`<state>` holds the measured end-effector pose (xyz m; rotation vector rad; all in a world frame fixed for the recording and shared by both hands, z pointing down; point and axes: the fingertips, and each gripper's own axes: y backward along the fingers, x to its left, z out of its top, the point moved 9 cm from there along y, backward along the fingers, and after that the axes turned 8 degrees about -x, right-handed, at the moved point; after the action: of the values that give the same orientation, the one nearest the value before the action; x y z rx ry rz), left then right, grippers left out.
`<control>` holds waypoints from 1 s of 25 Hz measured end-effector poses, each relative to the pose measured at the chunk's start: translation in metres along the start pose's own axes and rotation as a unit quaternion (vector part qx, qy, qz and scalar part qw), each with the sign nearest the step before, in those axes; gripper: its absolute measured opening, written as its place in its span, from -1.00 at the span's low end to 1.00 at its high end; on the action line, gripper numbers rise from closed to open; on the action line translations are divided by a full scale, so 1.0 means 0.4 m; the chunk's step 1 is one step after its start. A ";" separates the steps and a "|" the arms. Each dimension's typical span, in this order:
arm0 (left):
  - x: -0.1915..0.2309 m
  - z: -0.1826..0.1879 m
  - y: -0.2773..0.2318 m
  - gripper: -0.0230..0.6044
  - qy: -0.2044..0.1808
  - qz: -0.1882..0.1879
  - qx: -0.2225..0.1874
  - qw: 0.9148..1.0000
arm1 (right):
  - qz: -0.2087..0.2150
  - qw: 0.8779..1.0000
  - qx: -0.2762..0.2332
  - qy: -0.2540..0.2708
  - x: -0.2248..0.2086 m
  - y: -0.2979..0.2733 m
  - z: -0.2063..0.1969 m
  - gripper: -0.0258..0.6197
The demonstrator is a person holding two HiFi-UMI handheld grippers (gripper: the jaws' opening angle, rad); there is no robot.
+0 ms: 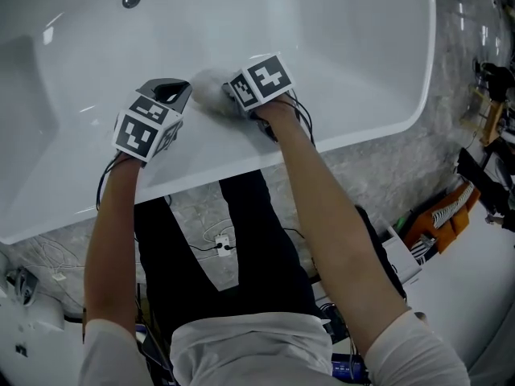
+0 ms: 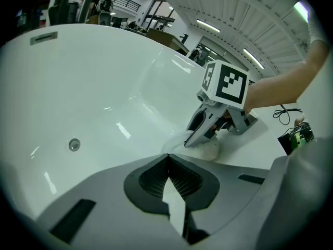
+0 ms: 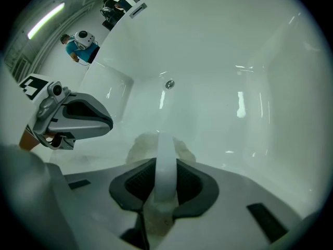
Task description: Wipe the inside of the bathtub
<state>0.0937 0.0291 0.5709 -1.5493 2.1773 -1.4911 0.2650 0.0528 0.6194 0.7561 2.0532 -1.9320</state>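
The light was bright and even — long ceiling lamps [image 2: 216, 26] made white glare streaks on the tub [image 1: 338, 55]. Both gripper views bent round, dark at the corners.

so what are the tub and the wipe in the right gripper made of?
Tub: glossy white with sharp light reflections; acrylic or enamel, can't tell which. Wipe: off-white, matte, with a lumpy soft edge; likely cloth or sponge.
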 end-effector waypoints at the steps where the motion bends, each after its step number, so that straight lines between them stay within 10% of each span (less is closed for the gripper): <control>1: -0.011 0.009 -0.017 -0.89 -0.002 -0.003 0.000 1.000 | -0.002 1.000 0.001 -0.001 -0.021 0.010 -0.005 -0.61; 19: -0.148 0.169 -0.245 -0.89 -0.028 -0.053 0.001 0.998 | -0.044 0.999 0.015 -0.005 -0.298 0.190 -0.074 -0.61; 25: -0.248 0.287 -0.446 -0.89 -0.039 -0.084 0.014 0.996 | -0.064 0.998 0.023 -0.016 -0.540 0.291 -0.114 -0.61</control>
<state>0.3265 0.0272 0.5985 -1.7897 2.0206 -1.4706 0.5142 0.0515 0.6309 0.6138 2.0923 -2.0505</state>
